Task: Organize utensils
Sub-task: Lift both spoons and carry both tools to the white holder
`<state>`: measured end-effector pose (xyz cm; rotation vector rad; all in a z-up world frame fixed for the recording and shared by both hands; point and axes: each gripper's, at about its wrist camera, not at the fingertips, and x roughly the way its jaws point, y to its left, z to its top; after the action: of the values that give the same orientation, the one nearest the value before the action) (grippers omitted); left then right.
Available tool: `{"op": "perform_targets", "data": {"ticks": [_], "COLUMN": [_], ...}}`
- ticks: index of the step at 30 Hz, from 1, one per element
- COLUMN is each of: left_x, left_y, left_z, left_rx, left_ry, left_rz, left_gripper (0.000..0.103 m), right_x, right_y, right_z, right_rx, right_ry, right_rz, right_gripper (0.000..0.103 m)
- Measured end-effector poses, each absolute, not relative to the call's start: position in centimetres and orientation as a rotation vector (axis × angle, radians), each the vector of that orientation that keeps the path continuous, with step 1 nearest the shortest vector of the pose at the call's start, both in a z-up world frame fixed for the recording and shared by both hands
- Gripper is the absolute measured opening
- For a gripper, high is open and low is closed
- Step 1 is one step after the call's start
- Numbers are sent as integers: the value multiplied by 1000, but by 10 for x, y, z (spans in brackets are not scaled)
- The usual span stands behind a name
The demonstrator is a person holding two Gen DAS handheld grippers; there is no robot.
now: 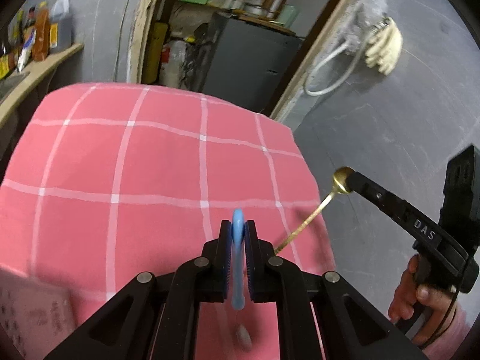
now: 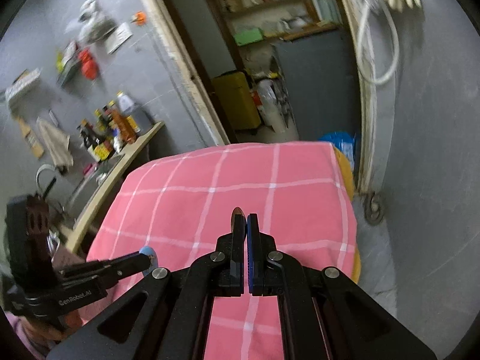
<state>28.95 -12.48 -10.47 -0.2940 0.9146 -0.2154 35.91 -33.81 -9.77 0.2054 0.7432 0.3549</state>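
My left gripper is shut on a light blue utensil, held upright between the pads above the pink checked tablecloth. My right gripper shows at the right of the left wrist view, shut on the bowl of a gold spoon whose thin handle hangs down toward the cloth. In the right wrist view my right gripper is shut, with the spoon bowl just showing above the left pad. My left gripper shows there at lower left, holding the blue utensil.
The cloth-covered table ends close to a grey wall on the right. A counter with bottles and a sink stands to the left. An open doorway with shelves and a dark cabinet lies beyond. A perforated pale object sits at lower left.
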Motion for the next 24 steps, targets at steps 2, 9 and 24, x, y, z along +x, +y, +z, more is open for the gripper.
{"op": "perform_targets", "data": {"ticks": [2,9,24], "left_x": [277,240,173], "left_y": [-125,-123,-110], "left_z": [-100,-87,-54], "left_rx": [-271,-227,-205], "left_ry": [912,908,801], "left_rz": [-232,-267,-238], "left_gripper": [8,8,8], "right_x": [350,319,248], "right_y": [-336,-336,-312], "right_z": [-91,-75,-35], "right_rx": [182,167,103], "right_ry": [736,725,632], "right_rz": [362,361,338], "right_gripper": [2,2,2]}}
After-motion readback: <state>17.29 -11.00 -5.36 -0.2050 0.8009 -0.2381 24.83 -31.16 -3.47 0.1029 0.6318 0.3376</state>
